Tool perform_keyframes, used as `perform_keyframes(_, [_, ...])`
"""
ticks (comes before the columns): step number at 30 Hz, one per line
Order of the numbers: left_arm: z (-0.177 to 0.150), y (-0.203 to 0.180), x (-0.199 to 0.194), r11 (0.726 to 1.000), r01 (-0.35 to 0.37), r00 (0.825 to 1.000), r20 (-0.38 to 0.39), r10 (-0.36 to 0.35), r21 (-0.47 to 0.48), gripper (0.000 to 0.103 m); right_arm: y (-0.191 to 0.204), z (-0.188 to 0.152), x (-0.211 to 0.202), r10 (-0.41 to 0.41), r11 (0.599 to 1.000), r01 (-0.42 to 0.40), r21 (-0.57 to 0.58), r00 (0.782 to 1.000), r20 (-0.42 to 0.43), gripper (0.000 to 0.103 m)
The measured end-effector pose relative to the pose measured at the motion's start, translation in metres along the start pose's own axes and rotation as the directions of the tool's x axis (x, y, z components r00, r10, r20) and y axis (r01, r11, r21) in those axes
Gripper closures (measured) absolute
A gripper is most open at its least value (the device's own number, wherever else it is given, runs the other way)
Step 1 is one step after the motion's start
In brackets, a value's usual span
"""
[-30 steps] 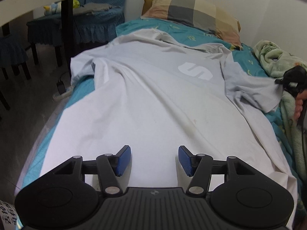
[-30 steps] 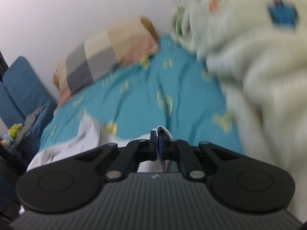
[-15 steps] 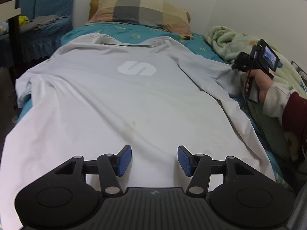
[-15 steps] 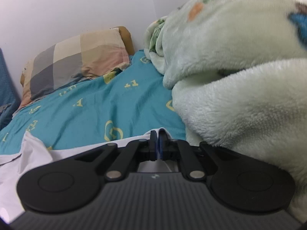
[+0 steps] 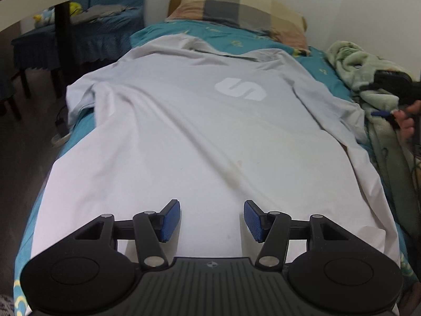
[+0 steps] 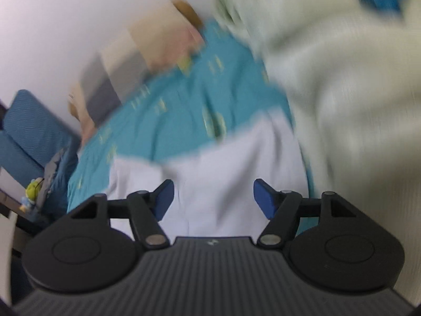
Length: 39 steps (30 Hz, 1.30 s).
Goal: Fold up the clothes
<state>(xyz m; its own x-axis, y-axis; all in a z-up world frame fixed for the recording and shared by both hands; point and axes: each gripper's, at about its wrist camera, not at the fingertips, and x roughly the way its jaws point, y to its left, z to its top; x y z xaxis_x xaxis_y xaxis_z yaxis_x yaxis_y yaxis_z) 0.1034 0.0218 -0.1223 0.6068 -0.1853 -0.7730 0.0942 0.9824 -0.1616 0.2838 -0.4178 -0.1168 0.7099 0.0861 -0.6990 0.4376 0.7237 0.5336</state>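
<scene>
Left wrist: smooth pale-grey T-shirt [image 5: 200,131], creased, spread flat.

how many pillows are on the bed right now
1. A checked pillow lies at the head of the bed, against the wall, beyond the collar of the grey T-shirt. The heaped green blanket along the wall side could hide another.

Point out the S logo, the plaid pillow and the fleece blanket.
S logo [image 5: 240,92], left wrist view, middle of the print.
Plaid pillow [image 5: 236,6], left wrist view, grey check.
Fleece blanket [image 5: 352,63], left wrist view, bunched top.
</scene>
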Motion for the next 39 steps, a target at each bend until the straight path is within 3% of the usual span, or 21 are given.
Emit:
perform_keyframes(3, [0.0, 0.002, -0.004, 1.0, -0.015, 1.0, 0.006, 0.015, -0.005, 0.045, -0.002, -0.023, 0.012, 0.008, 0.995, 0.005, 0.097, 0.991, -0.135, 0.032])
perform_keyframes(6, [0.0, 0.002, -0.005, 1.0, -0.014, 1.0, 0.009, 0.014, -0.005, 0.043, -0.003, -0.043, 0.028, -0.006, 0.991, 0.033, 0.131, 0.979, -0.202, 0.033])
perform_keyframes(9, [0.0, 0.001, -0.006, 1.0, -0.011, 1.0, 0.012, 0.011, -0.004, 0.042, -0.015, -0.054, 0.041, 0.026, 0.974, 0.008, 0.228, 0.989, -0.146, 0.032])
perform_keyframes(12, [0.001, 0.002, -0.004, 1.0, -0.006, 1.0, 0.012, 0.006, -0.015, 0.042, -0.026, -0.057, 0.047, 0.029, 0.96, -0.029, 0.278, 1.0, 0.003, 0.032])
perform_keyframes(16, [0.004, 0.005, 0.0, 0.999, -0.005, 1.0, 0.012, 0.006, -0.034, 0.042, -0.03, -0.059, 0.066, -0.025, 0.982, -0.004, 0.19, 0.989, 0.146, 0.032])
perform_keyframes(20, [0.006, 0.01, 0.005, 0.999, -0.027, 0.999, 0.02, 0.028, -0.043, 0.042, -0.027, -0.05, 0.085, 0.017, 0.995, -0.039, 0.095, 0.974, 0.225, 0.033])
perform_keyframes(21, [0.007, 0.012, 0.007, 0.998, -0.035, 0.999, 0.021, 0.036, -0.045, 0.042, -0.022, -0.048, 0.088, 0.016, 0.998, -0.032, 0.062, 0.97, 0.242, 0.039])
perform_keyframes(23, [0.011, 0.016, 0.011, 0.997, -0.052, 0.998, 0.022, 0.053, -0.05, 0.042, -0.017, -0.04, 0.089, 0.007, 1.0, -0.01, 0.007, 0.965, 0.263, 0.087])
perform_keyframes(25, [0.014, 0.021, 0.015, 0.996, -0.067, 0.997, 0.023, 0.068, -0.06, 0.042, -0.013, -0.031, 0.084, -0.017, 0.999, 0.031, -0.04, 0.954, 0.299, 0.088])
perform_keyframes(27, [0.016, 0.027, 0.017, 0.994, -0.077, 0.997, 0.024, 0.079, -0.074, 0.042, -0.002, -0.023, 0.078, -0.059, 0.989, 0.104, -0.102, 0.926, 0.372, 0.088])
perform_keyframes(31, [0.019, 0.037, 0.018, 0.991, -0.095, 0.995, 0.015, 0.097, -0.094, 0.042, 0.023, -0.022, 0.071, -0.108, 0.945, 0.23, -0.233, 0.891, 0.44, 0.088])
perform_keyframes(36, [0.022, 0.042, 0.013, 0.99, -0.082, 0.996, 0.035, 0.087, -0.114, 0.042, 0.074, -0.037, 0.045, -0.047, 0.907, 0.247, -0.342, 0.865, 0.5, 0.088])
perform_keyframes(39, [0.024, 0.045, 0.007, 0.989, -0.072, 0.995, 0.057, 0.08, -0.128, 0.042, 0.126, -0.064, 0.026, 0.066, 0.868, 0.2, -0.454, 0.861, 0.505, 0.088])
